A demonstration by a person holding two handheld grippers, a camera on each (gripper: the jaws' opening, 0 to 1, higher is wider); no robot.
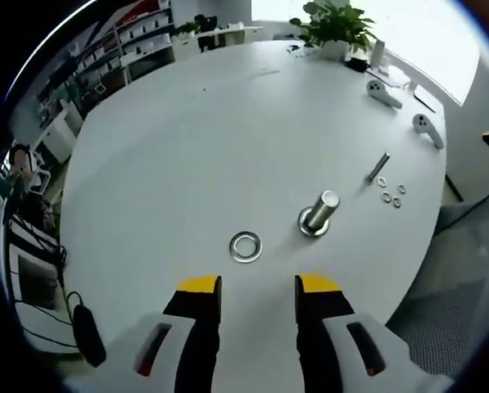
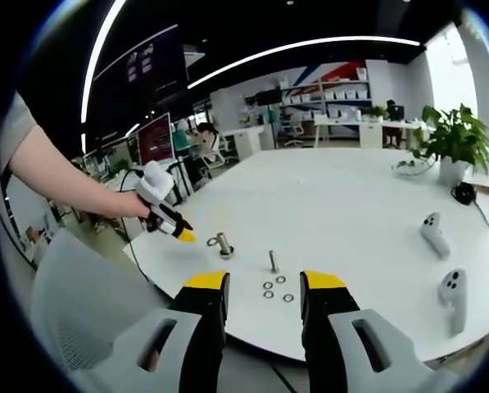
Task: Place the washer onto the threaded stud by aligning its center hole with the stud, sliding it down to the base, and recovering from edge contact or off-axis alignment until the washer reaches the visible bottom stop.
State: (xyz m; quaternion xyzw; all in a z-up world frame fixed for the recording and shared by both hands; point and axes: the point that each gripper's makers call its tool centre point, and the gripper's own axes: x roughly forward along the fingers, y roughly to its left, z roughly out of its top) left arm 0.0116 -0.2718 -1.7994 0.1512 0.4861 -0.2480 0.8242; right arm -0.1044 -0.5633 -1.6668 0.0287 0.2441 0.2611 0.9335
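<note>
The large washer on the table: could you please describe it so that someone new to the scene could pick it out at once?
On the big white table, look near the edge closest to the left gripper, just ahead of its yellow-tipped jaws. The large washer lies flat there, beside the upright threaded stud on its round base. It is far bigger than the small washers clustered farther off by a thin bolt.

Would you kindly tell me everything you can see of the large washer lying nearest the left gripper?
The washer is a flat, silvery metal ring with a round centre hole, lying flat on the white table. Nothing grips or touches it; it rests just ahead of the open left gripper, beside the upright stud and apart from it. It has not been threaded on. In the right gripper view it appears as a tiny ring next to the stud.
</note>
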